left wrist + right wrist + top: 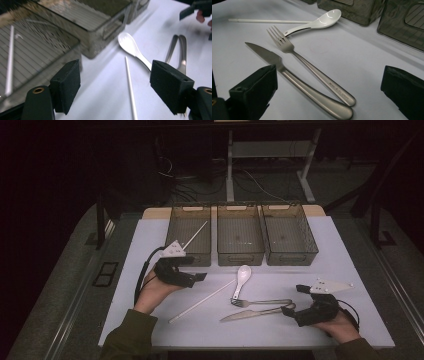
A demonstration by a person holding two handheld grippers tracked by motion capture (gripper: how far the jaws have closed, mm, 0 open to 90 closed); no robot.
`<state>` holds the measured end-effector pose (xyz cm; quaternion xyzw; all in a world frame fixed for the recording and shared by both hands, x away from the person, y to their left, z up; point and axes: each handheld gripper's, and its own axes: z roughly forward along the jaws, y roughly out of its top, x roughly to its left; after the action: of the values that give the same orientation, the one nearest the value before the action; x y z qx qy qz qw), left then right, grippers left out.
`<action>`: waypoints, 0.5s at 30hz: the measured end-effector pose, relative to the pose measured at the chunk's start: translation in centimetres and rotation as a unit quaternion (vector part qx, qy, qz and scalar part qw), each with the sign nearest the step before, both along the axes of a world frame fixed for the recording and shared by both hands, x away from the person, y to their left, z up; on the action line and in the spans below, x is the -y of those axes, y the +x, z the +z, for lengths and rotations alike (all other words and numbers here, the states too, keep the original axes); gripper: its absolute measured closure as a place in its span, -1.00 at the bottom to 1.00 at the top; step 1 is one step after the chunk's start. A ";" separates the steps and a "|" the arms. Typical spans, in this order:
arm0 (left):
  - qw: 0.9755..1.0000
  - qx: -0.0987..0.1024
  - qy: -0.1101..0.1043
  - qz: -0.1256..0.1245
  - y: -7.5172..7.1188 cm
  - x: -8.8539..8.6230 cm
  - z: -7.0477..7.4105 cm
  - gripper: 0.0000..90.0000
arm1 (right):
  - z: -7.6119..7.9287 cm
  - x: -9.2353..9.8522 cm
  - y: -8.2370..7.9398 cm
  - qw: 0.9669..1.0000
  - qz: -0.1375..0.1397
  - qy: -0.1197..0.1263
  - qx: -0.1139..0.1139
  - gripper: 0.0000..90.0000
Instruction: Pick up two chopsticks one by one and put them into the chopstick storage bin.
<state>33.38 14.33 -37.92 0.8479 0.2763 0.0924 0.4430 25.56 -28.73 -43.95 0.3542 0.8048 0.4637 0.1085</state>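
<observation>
Bins: three dark mesh bins [240,240] are sitting in a row along the bench's [150,240] far edge; the left one is holding one white chopstick [196,234], the other two are showing bare floors.
Loose chopstick: one white chopstick [202,301] is lying mid-bench, ahead of the left tool [113,85].
Left tool: released, jaws standing apart around nothing.
Right tool [329,95]: released, hovering at the near right edge.
Cutlery: one white spoon [242,277], one fork [262,302], one knife [255,313].
Writing: fork-handle engraving is proving unreadable.

- Dim room; the white table [150,245] is the brightest surface.
- Baskets [62,30] beyond the left tongs' jaws smear with motion blur.
- Spoon [324,18] shows glare.
</observation>
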 end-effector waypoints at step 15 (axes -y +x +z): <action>1.000 -0.008 0.015 -0.011 -2.4 -0.1 -2.6 -0.21 | 0.1 0.1 -0.2 1.000 -0.003 0.000 0.001 -0.98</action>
<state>31.02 14.40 -40.56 0.8579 0.2694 0.0850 0.4292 25.38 -28.79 -43.87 0.3561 0.8039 0.4634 0.1107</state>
